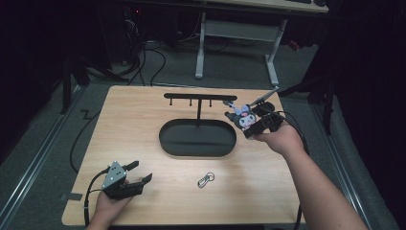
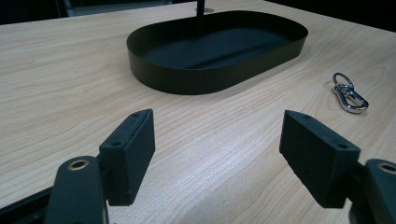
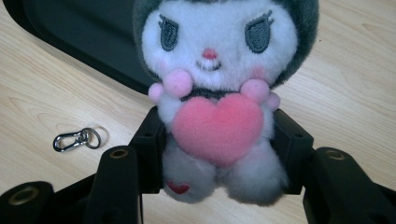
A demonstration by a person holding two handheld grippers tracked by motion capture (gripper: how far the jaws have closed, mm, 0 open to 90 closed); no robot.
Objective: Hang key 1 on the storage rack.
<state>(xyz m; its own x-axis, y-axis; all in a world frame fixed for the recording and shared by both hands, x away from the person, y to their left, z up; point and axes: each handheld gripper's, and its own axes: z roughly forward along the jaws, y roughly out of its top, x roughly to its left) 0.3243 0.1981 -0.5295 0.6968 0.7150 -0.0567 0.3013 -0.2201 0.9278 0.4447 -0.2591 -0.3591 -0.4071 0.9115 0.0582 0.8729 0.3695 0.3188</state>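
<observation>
Right gripper [image 3: 217, 144] clamped on plush toy [image 3: 217, 93], at tray's [image 1: 165, 139] 2 o'clock; left gripper [image 2: 217, 158] wide open, empty, keyring [image 2: 348, 93] at its 2 o'clock

Between the black jaws, a plush toy [image 3: 215, 107]: white face, grey hood, pink heart and pompoms, small red heart on one foot. Pale wood-grain counter [image 2: 56, 84]; matte black oval tray [image 2: 215, 51]; shiny silver clasp [image 2: 349, 93].

A light wooden desk [image 1: 143, 120] with rounded corners stands on a grey floor [image 1: 48, 143]. At its centre rests a black oval tray [image 1: 197, 139], a thin post rising from it to a crossbar. A small silver clasp [image 1: 205, 179] lies on the bare wood just in front of the tray.
</observation>
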